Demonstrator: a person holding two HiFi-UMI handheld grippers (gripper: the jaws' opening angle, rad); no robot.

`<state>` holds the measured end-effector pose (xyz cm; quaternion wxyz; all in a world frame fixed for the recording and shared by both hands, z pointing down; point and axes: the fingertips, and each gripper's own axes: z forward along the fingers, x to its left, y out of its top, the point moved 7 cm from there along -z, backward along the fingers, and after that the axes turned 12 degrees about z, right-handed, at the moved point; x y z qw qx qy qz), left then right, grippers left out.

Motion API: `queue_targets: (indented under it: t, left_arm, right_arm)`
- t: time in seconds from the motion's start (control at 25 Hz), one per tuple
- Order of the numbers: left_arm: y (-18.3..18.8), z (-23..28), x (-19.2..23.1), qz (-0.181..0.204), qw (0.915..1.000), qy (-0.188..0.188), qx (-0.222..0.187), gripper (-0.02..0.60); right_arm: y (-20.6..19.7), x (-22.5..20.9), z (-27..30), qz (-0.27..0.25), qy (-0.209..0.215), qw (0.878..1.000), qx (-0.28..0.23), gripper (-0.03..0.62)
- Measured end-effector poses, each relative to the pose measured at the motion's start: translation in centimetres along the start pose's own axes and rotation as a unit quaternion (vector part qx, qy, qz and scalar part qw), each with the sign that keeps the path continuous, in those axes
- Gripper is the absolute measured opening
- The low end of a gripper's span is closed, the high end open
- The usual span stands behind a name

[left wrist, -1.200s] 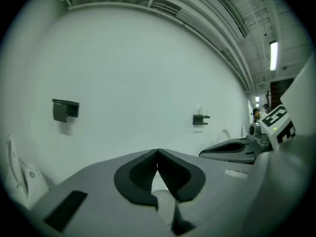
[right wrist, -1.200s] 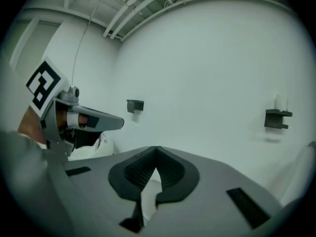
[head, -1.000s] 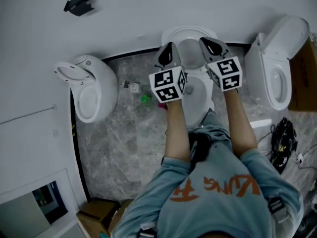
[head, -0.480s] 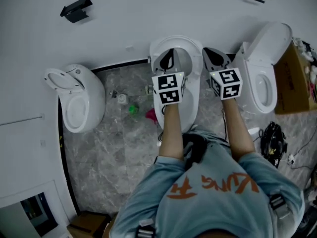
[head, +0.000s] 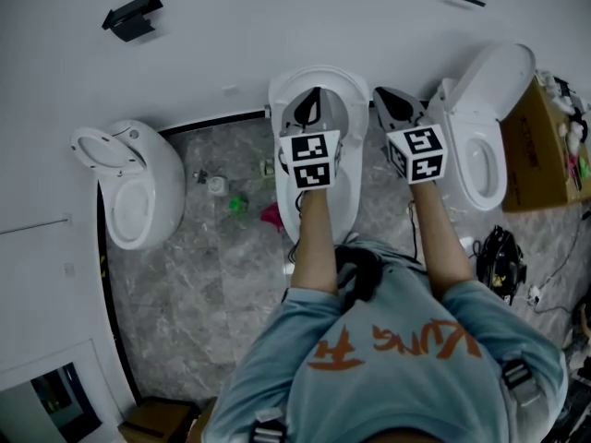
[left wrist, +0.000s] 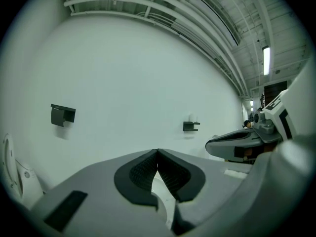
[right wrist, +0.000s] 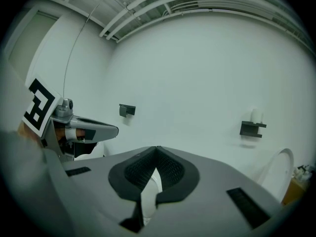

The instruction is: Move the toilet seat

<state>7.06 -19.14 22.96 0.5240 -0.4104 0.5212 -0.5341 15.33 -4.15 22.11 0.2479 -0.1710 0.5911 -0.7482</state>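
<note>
Left tool point(head: 313, 95) and right tool point(head: 382, 94), both closed empty, have edged forward at the middle toilet point(head: 353, 181).

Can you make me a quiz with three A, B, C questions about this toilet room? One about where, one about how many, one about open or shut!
1. In the head view, the left gripper is over:
A. the middle toilet
B. a cardboard box
C. a doorway

2. How many toilets are there?
A. two
B. three
C. five

3. The right gripper has its fingers:
A. wide apart
B. shut on a seat
C. shut, with nothing between them

Answers:
1 A: its fingers lie over that toilet's bowl.
2 B: left toilet, middle toilet, right toilet.
3 C: the right gripper view shows the fingers meeting, with nothing held.
</note>
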Motion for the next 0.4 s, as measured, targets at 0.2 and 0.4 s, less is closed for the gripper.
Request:
queue_targets:
  t: [0.2, 0.4]
  left_arm:
    - [-0.21, 0.13, -0.17, 0.01, 0.9999, -0.008, 0.0, 0.003]
    - [0.26, 0.63, -0.98, 0.001, 0.9999, -0.015, -0.008, 0.003]
  right_arm:
    - [0.13, 0.32, -0.04, -0.002, -0.002, 1.0, -0.003, -0.002]
    - [0.85, -0.41, -0.21, 0.004, -0.015, 1.0, -0.014, -0.002]
